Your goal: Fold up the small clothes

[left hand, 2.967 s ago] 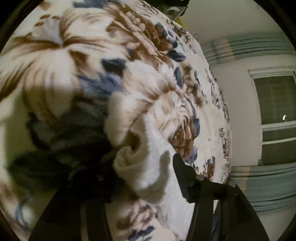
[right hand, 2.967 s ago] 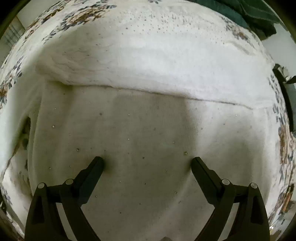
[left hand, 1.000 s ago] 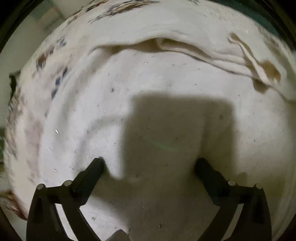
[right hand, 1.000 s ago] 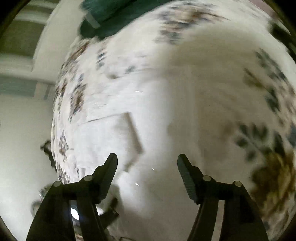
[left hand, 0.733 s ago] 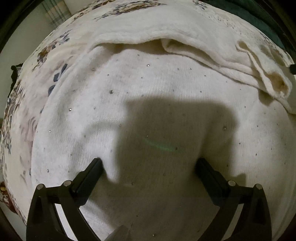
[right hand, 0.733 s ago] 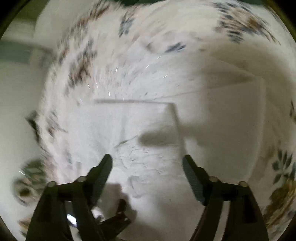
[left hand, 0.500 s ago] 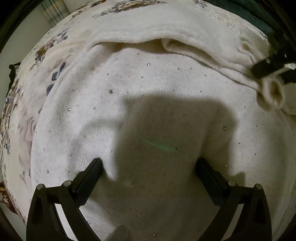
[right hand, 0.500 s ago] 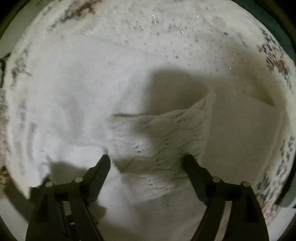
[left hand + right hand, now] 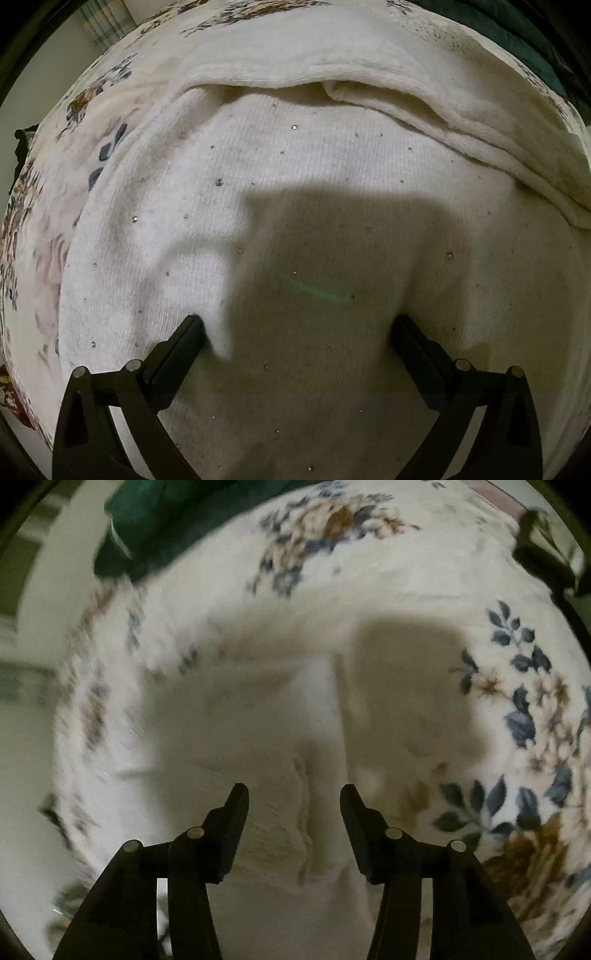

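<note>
Left gripper (image 9: 297, 334) spread wide, matte black fingers (image 9: 181, 349) pressed tip-down into the cream knit sweater (image 9: 295, 177), nothing clamped between them. Fine ribbed knit, soft and slightly fuzzy, dotted with tiny shiny studs; gripper's blocky shadow across the middle. Beyond, a folded sleeve (image 9: 461, 110) lying as a thick rolled band across the sweater's far edge, plush and rounded. Sweater spread flat on a bed under a fleecy floral blanket (image 9: 92, 110) with blue and brown blooms on cream.

Right gripper (image 9: 293, 801) partly apart, holding nothing, angular black fingers (image 9: 232, 823) poised either side of a wavy, openwork-knit hem edge (image 9: 303, 812) of the same cream garment. Blurred view; pale fabric merging into the blanket. Further out, blue leaves and tan flowers (image 9: 517, 720) of the blanket print, and a dark green cloth (image 9: 155, 528) bunched at the far side of the bed.
</note>
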Available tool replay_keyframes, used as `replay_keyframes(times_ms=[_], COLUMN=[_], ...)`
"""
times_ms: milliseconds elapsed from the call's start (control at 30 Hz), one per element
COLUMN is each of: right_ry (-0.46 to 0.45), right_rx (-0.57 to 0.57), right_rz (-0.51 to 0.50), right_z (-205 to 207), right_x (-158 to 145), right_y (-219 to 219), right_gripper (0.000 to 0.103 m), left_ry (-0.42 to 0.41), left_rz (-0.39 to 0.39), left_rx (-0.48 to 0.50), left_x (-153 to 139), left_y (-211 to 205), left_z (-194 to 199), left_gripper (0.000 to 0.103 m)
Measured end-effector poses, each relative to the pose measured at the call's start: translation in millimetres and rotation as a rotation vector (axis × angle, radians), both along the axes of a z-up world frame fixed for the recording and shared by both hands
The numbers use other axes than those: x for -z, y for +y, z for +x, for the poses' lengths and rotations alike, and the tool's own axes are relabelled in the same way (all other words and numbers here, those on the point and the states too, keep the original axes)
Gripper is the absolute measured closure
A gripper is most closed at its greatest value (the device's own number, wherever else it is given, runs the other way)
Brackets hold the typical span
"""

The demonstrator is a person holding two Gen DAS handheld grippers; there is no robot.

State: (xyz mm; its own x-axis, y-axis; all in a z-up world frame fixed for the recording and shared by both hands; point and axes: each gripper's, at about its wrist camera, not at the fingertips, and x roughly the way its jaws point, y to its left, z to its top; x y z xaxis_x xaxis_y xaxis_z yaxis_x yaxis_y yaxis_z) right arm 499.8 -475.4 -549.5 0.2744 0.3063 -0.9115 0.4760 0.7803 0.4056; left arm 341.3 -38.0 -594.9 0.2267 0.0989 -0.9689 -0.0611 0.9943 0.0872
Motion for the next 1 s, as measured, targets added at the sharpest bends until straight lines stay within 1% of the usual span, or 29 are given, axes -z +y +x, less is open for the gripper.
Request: replay_keyframes(times_ms=[33, 67, 100, 133, 167, 200, 233, 267, 300, 333, 367, 400, 433, 467, 533, 567, 600, 633, 667, 700, 767, 800, 833, 900, 1000], right_ry=[-0.014, -0.019, -0.011, 0.009, 0.037, 0.069, 0.070, 0.073, 0.080, 0.055, 0.026, 0.010, -0.002, 0.011, 0.016, 0.011, 0.037, 0.069, 0.061, 0.029, 0.011, 0.010, 0.015, 0.046, 0.099], right_rx=[0.017, 0.025, 0.016, -0.008, -0.055, -0.100, -0.151, -0.206, -0.243, -0.248, -0.223, -0.173, -0.126, -0.110, -0.123, -0.141, -0.167, -0.169, -0.150, -0.111, -0.052, -0.028, -0.010, -0.004, -0.009], right_rz=[0.021, 0.049, 0.060, 0.064, 0.062, 0.034, -0.012, -0.092, -0.187, -0.240, -0.291, -0.325, -0.325, -0.308, -0.323, -0.302, -0.238, -0.196, -0.175, -0.155, -0.102, -0.078, -0.064, -0.043, -0.026], right_z=[0.1, 0.5, -1.1, 4.0, 17.0, 25.0, 27.9, 34.8, 37.8, 37.3, 37.5, 37.4, 37.5, 40.3, 43.5, 47.2, 51.9, 53.2, 48.8, 38.4, 15.8, 3.3, -9.9, -36.3, -65.5], right_x=[-1.4, 1.8, 5.6, 14.1, 24.2, 31.9, 36.1, 36.7, 34.2, 28.5, 18.8, 9.7, 4.0, 6.4, 9.9, 12.5, 18.1, 20.4, 15.1, 2.9, -14.8, -20.0, -26.0, -32.9, -34.0], right_y=[-3.5, -3.7, -5.3, 4.0, 19.1, 33.5, 45.9, 59.7, 68.2, 70.8, 67.7, 58.2, 47.3, 38.7, 32.8, 34.4, 34.8, 34.4, 30.7, 22.2, 7.2, 0.2, -6.9, -19.6, -38.5], right_gripper=[0.039, 0.037, 0.037, 0.037, 0.037, 0.039, 0.066, 0.094, 0.098, 0.098, 0.098, 0.098, 0.098, 0.098, 0.097, 0.097, 0.090, 0.087, 0.087, 0.087, 0.077, 0.067, 0.060, 0.055, 0.055], left_ry=[0.000, 0.000, 0.000, 0.001, 0.001, 0.002, 0.005, 0.007, 0.010, 0.013, 0.014, 0.011, 0.005, -0.003, -0.014, -0.018, -0.018, -0.017, -0.014, -0.017, -0.056, -0.083, -0.097, -0.115, -0.109], left_rz=[0.001, 0.001, 0.002, 0.002, 0.003, 0.002, 0.002, 0.000, -0.002, -0.005, -0.009, -0.012, -0.015, -0.017, -0.022, -0.026, -0.030, -0.034, -0.038, -0.043, -0.069, -0.076, -0.071, -0.074, -0.068], left_rx=[0.002, 0.003, 0.004, 0.004, 0.004, 0.004, 0.006, 0.007, 0.009, 0.012, 0.015, 0.018, 0.023, 0.028, 0.034, 0.039, 0.047, 0.066, 0.081, 0.094, 0.118, 0.133, 0.139, 0.153, 0.181], left_x=[0.7, 0.8, 0.4, 0.4, 0.3, 0.3, 0.3, -0.2, -1.4, -1.3, -2.5, -2.9, -3.0, -3.1, -2.5, -2.6, -3.6, -5.8, -7.9, -11.7, -27.2, -37.9, -45.4, -62.0, -80.1], left_y=[-0.8, -1.7, -2.2, -2.9, -4.7, -4.9, -6.4, -7.5, -8.5, -8.6, -8.5, -8.1, -8.1, -8.4, -6.8, -5.7, -5.4, -5.7, -5.2, -3.9, -1.5, -0.3, 0.2, 0.0, -15.2], left_z=[-0.8, -1.1, -1.0, -1.0, -1.2, -1.1, -1.5, -1.9, -1.0, 0.3, 3.0, 3.7, 3.2, 2.2, 0.8, 0.1, -0.5, -0.5, -0.2, -0.1, -2.9, -6.1, -9.3, -21.3, -49.9], left_gripper=[0.000, 0.000, 0.000, 0.000, 0.000, 0.000, 0.000, 0.000, 0.000, 0.000, 0.000, 0.000, 0.000, 0.000, 0.000, 0.000, 0.000, 0.000, 0.000, 0.000, 0.000, 0.000, 0.000, 0.000, 0.000])
